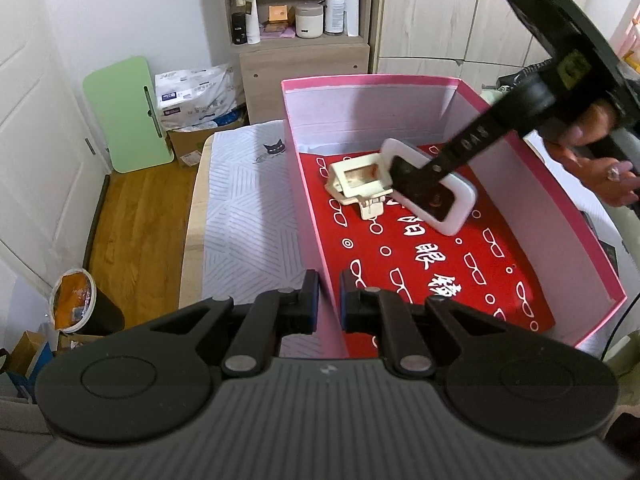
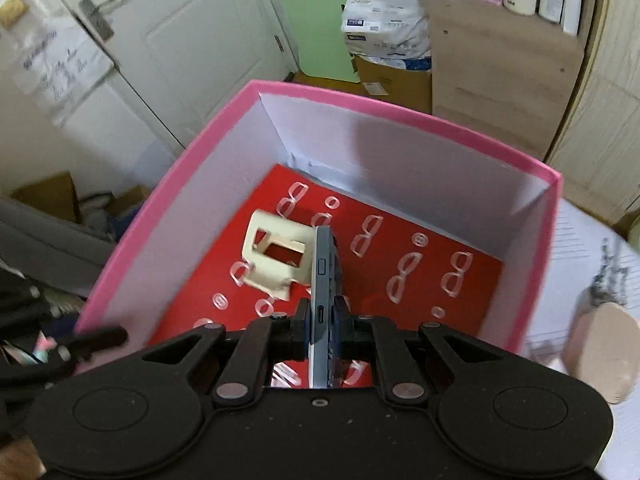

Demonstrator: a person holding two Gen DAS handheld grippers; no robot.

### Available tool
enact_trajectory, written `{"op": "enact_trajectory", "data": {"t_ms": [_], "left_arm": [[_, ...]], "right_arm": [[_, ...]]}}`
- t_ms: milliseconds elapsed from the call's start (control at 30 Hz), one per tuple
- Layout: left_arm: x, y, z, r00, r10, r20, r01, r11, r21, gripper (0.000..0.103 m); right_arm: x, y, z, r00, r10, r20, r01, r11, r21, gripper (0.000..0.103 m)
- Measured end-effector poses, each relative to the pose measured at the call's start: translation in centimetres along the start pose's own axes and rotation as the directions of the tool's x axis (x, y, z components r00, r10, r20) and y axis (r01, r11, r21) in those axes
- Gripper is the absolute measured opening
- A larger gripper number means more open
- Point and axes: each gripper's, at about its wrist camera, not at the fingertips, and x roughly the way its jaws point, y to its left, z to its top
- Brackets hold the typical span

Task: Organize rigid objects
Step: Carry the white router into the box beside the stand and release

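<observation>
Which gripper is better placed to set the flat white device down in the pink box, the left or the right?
The right gripper: its jaws already clamp the flat white device, low over the red floor of the pink box. The left gripper is pinching the box's near wall.

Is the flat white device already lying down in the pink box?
No. The right gripper holds the device on edge above the box floor.

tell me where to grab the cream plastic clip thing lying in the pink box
Grip the cream plastic clip across its open rectangular frame, one of the fingers on each long side, coming straight down from above. It lies on the red liner inside the pink cardboard box, whose tall walls block a sideways approach. Its small tab looks too narrow to hold well.
</observation>
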Motion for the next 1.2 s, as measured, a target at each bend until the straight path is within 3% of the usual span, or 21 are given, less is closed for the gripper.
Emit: {"op": "enact_trajectory", "data": {"t_ms": [200,367,600,800,933,1067,1200], "left_arm": [[-0.2,0.0,-0.2,1.0,-0.002,0.001,0.002,1.0,0.0,0.009],[-0.1,0.0,-0.2,1.0,-0.003,0.002,0.003,1.0,0.005,0.01],[-0.1,0.1,-0.2,1.0,-0.011,0.004,0.011,1.0,-0.003,0.01],[-0.2,-0.1,-0.1,1.0,-0.006,-0.001,0.006,1.0,0.001,0.01],[-0.1,0.2,0.1,1.0,-0.017,-0.014,0.016,1.0,-0.012,0.01],[0.1,0.3,0.4,0.999,-0.022,-0.032,0.022,1.0,-0.02,0.01],[0.2,0.3,1.2,1.0,-0.003,-0.025,0.002,1.0,-0.014,0.01]], "right_arm": [[0.7,-1.5,0.4,0.988,0.152,0.013,-0.152,0.975,0.163,0.014],[1.9,-3.0,-0.1,0.985,0.174,0.018,-0.173,0.955,0.243,0.014],[1.9,-1.9,0.1,0.994,0.103,0.022,-0.105,0.982,0.157,0.018],[1.8,-0.2,-0.1,0.996,-0.08,0.03,0.08,0.997,0.004,0.05],[-0.2,1.6,-0.7,0.971,-0.184,0.154,0.205,0.969,-0.137,0.063],[-4.1,1.6,-2.3,0.96,-0.075,0.269,0.133,0.97,-0.204,0.063],[-7.8,0.0,-4.2,0.938,-0.047,0.344,0.116,0.976,-0.183,0.063]]}}
